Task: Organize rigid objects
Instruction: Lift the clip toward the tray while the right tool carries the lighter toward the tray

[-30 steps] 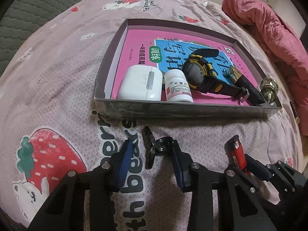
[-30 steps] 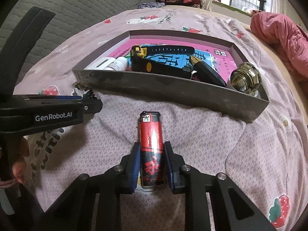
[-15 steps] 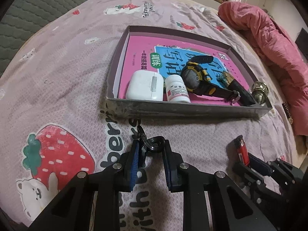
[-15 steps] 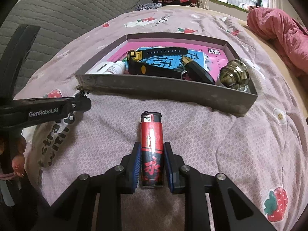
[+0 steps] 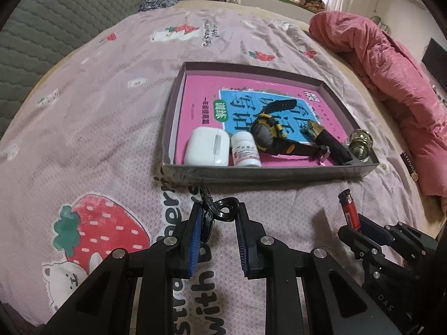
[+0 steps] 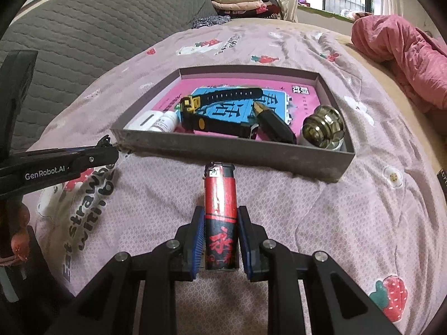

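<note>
— What's different from a second ago on your side?

— My left gripper point(image 5: 218, 220) was spread around the black clip point(image 5: 220, 209) on the bed; now it's clenched on it, the loop pinched between the pads. The clip looks lifted off the bedspread point(image 5: 111, 128), and the tray point(image 5: 268, 171) sits lower and smaller in the left view than before, so I read both hands as having come up.

— And the right?

— The right gripper point(image 6: 218, 231) is grasping the lighter point(image 6: 220, 215), same hold as a second ago, cap pointing towards the tray. It hangs just short of the tray's near wall.

— So both loose pieces are in hand?

— I think so. Nothing else loose shows on the bedspread in either view. The tray already holds the earbud case point(image 5: 208, 146), pill bottle point(image 5: 244, 149), watch point(image 5: 268, 132), pen point(image 5: 327, 139) and knob point(image 5: 360, 142), crowded along the near wall.

— Where do these go, then?

— Over that wall; the far half, on the book point(image 5: 223, 97), looks free. My worry is the clip swinging from such a thin pinch.
</note>
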A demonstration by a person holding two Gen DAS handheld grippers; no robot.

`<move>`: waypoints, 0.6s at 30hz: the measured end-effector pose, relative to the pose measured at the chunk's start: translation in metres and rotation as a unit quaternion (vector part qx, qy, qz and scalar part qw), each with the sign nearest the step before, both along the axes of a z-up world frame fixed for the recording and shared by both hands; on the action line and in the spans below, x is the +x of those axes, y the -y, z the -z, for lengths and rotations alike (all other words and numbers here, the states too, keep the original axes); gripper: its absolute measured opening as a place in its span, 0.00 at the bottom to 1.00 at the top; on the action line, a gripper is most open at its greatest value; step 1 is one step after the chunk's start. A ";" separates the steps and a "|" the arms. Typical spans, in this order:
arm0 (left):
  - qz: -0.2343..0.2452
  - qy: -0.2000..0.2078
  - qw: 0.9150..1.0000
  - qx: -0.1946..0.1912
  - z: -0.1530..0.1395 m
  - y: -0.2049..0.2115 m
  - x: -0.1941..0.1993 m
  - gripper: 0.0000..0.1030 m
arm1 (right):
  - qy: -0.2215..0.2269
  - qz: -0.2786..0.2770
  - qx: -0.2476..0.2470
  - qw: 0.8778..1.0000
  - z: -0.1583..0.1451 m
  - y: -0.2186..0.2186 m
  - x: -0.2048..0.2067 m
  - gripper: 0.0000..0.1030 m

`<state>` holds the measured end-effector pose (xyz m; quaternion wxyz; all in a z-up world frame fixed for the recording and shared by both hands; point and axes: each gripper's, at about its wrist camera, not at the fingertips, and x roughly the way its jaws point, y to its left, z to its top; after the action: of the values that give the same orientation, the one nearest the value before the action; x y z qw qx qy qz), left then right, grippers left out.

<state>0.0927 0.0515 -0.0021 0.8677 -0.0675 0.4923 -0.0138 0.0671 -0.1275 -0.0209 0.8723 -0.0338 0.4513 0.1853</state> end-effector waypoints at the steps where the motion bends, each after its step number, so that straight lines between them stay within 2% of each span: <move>1: 0.001 0.002 1.000 0.001 -0.001 0.001 0.000 0.22 | 0.001 0.000 0.000 1.000 -0.001 0.000 0.000 0.23; 18: 0.008 0.037 0.999 -0.001 -0.031 0.005 -0.005 0.22 | 0.033 0.010 0.005 0.999 -0.023 0.007 0.003 0.23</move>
<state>0.0876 0.0462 0.0293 0.8849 -0.0640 0.4607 -0.0234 0.0702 -0.1344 0.0022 0.8887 -0.0313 0.4216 0.1771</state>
